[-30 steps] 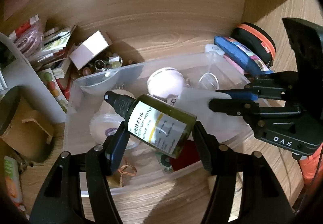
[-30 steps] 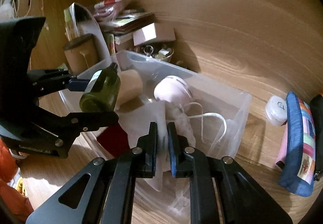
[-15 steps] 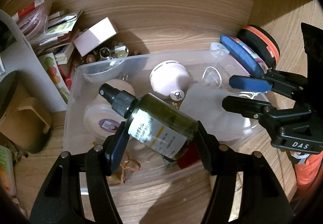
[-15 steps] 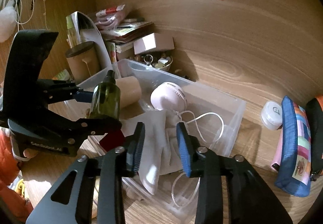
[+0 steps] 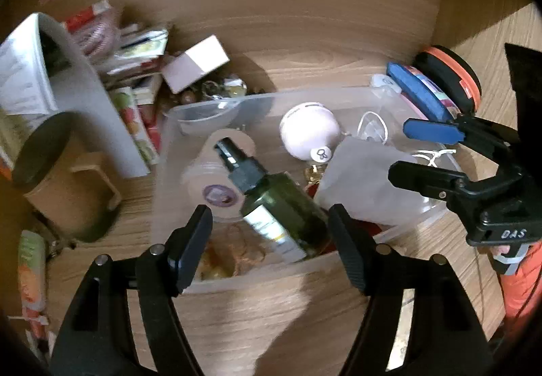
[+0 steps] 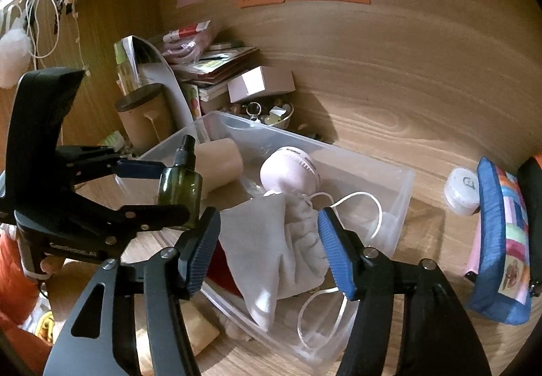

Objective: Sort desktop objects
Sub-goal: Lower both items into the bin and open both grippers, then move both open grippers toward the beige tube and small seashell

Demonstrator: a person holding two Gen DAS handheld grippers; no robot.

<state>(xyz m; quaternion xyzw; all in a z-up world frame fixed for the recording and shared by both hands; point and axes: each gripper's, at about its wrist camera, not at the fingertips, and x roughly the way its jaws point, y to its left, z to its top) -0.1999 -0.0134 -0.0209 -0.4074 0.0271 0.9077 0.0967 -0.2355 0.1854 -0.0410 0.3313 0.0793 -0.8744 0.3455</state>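
Observation:
A clear plastic bin [image 5: 305, 94] [image 6: 403, 179] sits on the wooden desk. A dark green spray bottle [image 5: 281, 206] [image 6: 179, 186] hangs tilted over its near-left part, between the fingers of my left gripper [image 5: 268, 211] [image 6: 169, 191]. Those jaws are opening and a gap shows beside the left pad, so the bottle is loose. My right gripper [image 6: 267, 215] [image 5: 399, 152] is opening too, its blue pads either side of a grey drawstring pouch [image 6: 271, 240] [image 5: 366, 179] lying in the bin, without pressing it. A pale pink round case [image 6: 289, 169] and a beige roll [image 6: 220, 165] also lie inside.
Right of the bin lie a blue patchwork pencil case [image 6: 504, 240], a small white round case [image 6: 462, 188] and a black-orange pouch [image 5: 450, 71]. At the back left stand a brown cup [image 5: 57, 172], stacked booklets, a white box [image 5: 196, 62] and a bowl of trinkets [image 6: 267, 111].
My right gripper went from shut on the grey pouch to wide, leaving the pouch in the bin. My left jaws spread and the bottle swung round and sank towards the bin.

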